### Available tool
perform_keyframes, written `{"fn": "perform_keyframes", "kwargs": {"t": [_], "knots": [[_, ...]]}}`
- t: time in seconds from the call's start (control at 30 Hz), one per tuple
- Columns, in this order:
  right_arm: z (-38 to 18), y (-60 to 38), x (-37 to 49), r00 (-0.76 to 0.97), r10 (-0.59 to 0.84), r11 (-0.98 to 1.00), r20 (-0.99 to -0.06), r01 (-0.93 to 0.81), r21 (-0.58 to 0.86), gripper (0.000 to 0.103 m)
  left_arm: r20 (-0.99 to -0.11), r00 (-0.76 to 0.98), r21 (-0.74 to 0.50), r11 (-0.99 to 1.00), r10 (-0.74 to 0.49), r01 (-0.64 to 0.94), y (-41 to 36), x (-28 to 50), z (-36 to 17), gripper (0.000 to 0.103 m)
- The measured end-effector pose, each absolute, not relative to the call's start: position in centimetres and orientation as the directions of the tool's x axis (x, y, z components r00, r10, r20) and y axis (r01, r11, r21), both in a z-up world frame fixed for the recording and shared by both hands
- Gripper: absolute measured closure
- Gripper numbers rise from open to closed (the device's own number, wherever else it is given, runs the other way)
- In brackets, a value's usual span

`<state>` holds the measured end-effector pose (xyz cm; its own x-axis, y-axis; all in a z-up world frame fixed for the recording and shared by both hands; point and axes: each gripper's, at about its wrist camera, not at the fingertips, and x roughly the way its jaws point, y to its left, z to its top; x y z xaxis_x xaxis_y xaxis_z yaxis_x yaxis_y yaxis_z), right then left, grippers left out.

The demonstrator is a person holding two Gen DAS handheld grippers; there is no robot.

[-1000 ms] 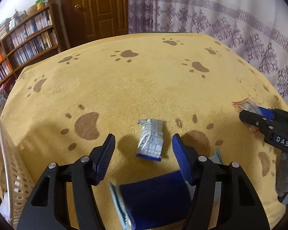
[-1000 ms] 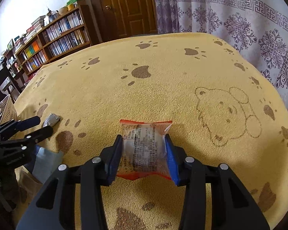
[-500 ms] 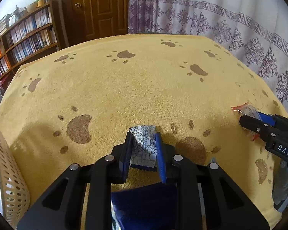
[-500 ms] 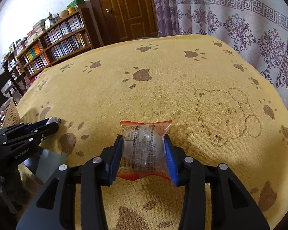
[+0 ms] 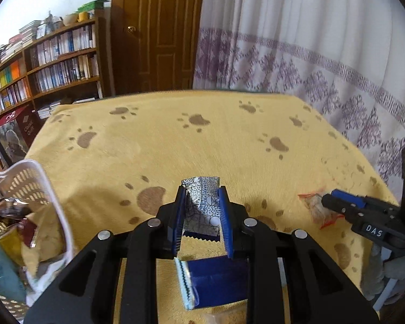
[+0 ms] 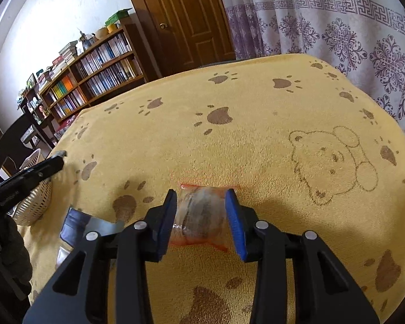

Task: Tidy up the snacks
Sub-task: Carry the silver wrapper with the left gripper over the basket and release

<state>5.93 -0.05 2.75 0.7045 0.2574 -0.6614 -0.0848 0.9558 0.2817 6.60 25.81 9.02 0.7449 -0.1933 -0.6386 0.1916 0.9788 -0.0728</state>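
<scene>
My left gripper (image 5: 201, 191) is shut on a silver-and-blue patterned snack packet (image 5: 201, 205), held a little above the yellow paw-print cloth (image 5: 175, 145). Under it lies a dark blue packet (image 5: 216, 280) with a pale serrated edge. My right gripper (image 6: 201, 195) is shut on a clear packet with orange edges (image 6: 199, 218), also lifted off the cloth; in the left wrist view it shows at the right as the clear packet (image 5: 314, 208). A white perforated basket (image 5: 35, 189) with several snack packs stands at the left.
The basket (image 6: 33, 202) sits at the table's left edge in the right wrist view, with the left gripper's arm (image 6: 24, 181) over it. A bookcase (image 5: 46, 64), a wooden door (image 5: 159, 27) and a purple-patterned curtain (image 5: 310, 54) stand behind. Another clear packet (image 5: 224, 318) peeks at the bottom edge.
My left gripper closed on the silver-and-blue packet, lifted it and swung left toward the basket. My right gripper raised the clear packet off the cloth.
</scene>
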Motion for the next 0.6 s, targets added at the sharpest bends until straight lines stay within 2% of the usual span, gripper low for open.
{"fn": "perform_keyframes", "kwargs": {"t": [0.2,0.3,0.6], "knots": [[2.4,-0.7,6.2,0.698,0.249,0.953,-0.671,-0.052,0.3,0.064,-0.615,0.77,-0.088,0.986,-0.167,0.143,27.6,6.0,10.2,0.079],[2.0,-1.4,6.5,0.688,0.271,0.939,-0.673,-0.035,0.342,0.051,-0.609,0.777,-0.097,0.987,-0.159,0.126,28.3,5.9,10.6,0.079],[1.7,0.2,6.7,0.677,0.267,0.952,-0.686,-0.075,0.296,0.05,-0.549,0.835,-0.103,0.994,-0.033,-0.028,33.4,4.3,13.0,0.079]]}}
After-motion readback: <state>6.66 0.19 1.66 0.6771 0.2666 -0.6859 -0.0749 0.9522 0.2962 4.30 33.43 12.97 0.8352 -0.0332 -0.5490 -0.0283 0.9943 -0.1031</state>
